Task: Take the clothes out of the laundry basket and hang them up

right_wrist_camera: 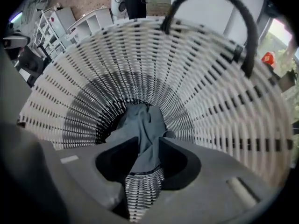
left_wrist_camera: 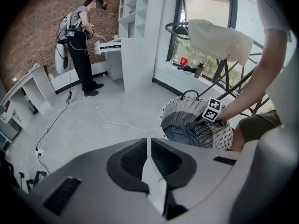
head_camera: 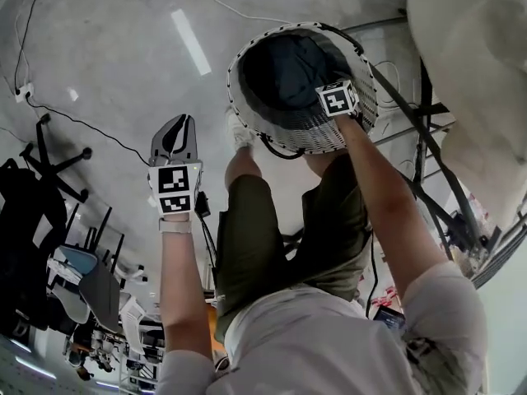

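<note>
A white woven laundry basket (head_camera: 247, 126) stands on the grey floor by my feet, with a dark blue-grey garment (head_camera: 288, 68) crumpled at its bottom. My right gripper (head_camera: 336, 99) reaches down into the basket from its right rim. In the right gripper view its jaws (right_wrist_camera: 149, 141) stand apart, open, with the garment (right_wrist_camera: 142, 122) just beyond the tips and nothing pressed between them. My left gripper (head_camera: 174, 130) hangs over bare floor to the left of the basket, shut and empty (left_wrist_camera: 149, 141). The left gripper view shows the basket (left_wrist_camera: 219, 134) and the garment (left_wrist_camera: 180, 133) too.
A cream cloth (head_camera: 469, 56) hangs on a black drying rack (head_camera: 428, 163) right of the basket. A white cable (head_camera: 74, 122) trails over the floor. Black office chairs (head_camera: 49, 163) stand at left. Another person (left_wrist_camera: 81, 41) stands by white shelves (left_wrist_camera: 140, 31).
</note>
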Tool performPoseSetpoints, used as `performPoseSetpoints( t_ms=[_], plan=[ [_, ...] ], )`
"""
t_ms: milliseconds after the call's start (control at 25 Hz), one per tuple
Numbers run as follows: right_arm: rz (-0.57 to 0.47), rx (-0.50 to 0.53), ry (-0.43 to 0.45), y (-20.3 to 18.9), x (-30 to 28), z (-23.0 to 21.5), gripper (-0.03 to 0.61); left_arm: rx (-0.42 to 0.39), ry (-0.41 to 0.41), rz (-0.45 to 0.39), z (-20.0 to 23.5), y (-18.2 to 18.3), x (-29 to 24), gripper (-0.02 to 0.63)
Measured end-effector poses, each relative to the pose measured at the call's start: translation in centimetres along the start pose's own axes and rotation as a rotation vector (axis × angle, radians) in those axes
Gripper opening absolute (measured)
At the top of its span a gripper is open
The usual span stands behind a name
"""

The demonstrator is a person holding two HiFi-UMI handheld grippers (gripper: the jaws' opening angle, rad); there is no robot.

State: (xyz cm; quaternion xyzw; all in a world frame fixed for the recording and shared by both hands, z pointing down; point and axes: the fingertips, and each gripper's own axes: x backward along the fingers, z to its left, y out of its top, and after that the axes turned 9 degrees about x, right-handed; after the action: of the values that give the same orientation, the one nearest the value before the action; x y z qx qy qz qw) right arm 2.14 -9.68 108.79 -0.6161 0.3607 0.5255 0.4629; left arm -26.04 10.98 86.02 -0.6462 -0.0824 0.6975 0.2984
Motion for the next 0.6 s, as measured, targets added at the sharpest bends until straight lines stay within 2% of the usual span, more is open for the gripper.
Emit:
performPoseSetpoints(
  t_ms=[280, 600],
  plan=[
    [0.049, 0.017, -0.020, -1.9, -7.5, -1.5, 0.129, 0.006, 0.013, 0.037, 1.2, -4.6, -4.3, 0.008],
    [0.130, 0.004, -0.032, -4.2, -12.0, -2.5, 0.137, 0.013, 0.028, 0.068, 2.0, -7.8, -6.2, 0.008]
  ],
)
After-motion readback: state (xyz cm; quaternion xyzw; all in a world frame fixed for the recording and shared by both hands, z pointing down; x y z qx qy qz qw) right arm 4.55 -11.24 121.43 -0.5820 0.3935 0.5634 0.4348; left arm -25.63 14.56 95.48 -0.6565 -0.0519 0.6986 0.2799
